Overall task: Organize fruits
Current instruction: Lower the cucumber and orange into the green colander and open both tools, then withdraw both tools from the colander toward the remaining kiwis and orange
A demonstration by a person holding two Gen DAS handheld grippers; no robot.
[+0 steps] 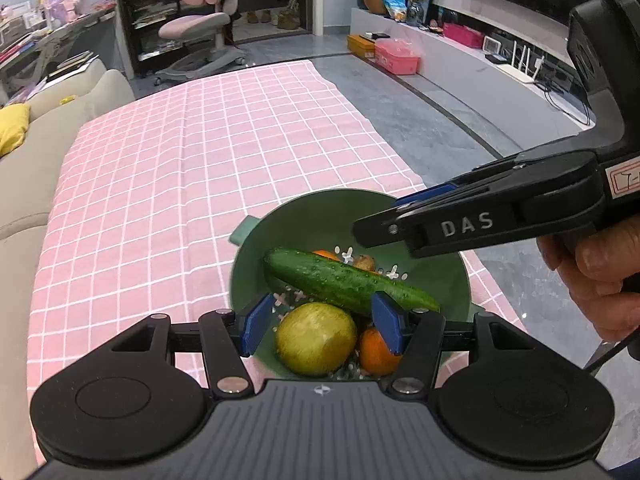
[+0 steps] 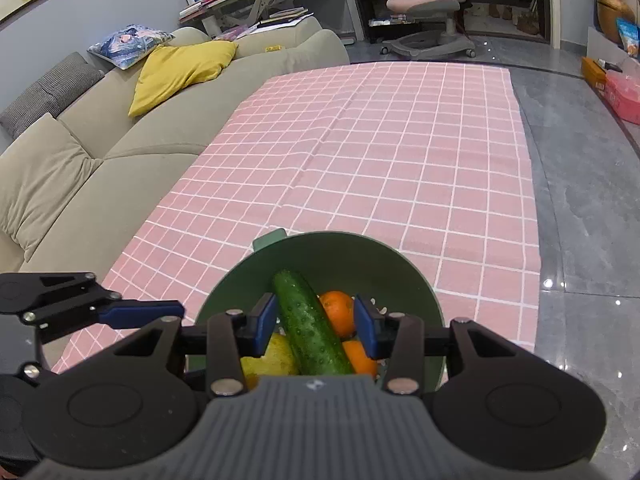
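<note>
Left wrist: cucumber (image 1: 352, 286) (slanted) atop fruit in colander (image 1: 448, 276).

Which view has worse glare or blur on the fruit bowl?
Left wrist: the yellow fruit looks soft, slightly blurred; the cucumber shows wet highlights. Right wrist: the bowl is sharp, glare only as bright spots on the glossy floor. Both views bend straight lines.

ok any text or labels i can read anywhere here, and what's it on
"DAS": raised letters on the side of the right gripper, seen from the left wrist view.
Handwritten mark on a red-bordered white sticker on that gripper's body: cut off by the frame edge, unreadable.
Snack bags on the far counter: print too small to read.
Nothing legible on the green colander, cucumber or left gripper.
</note>
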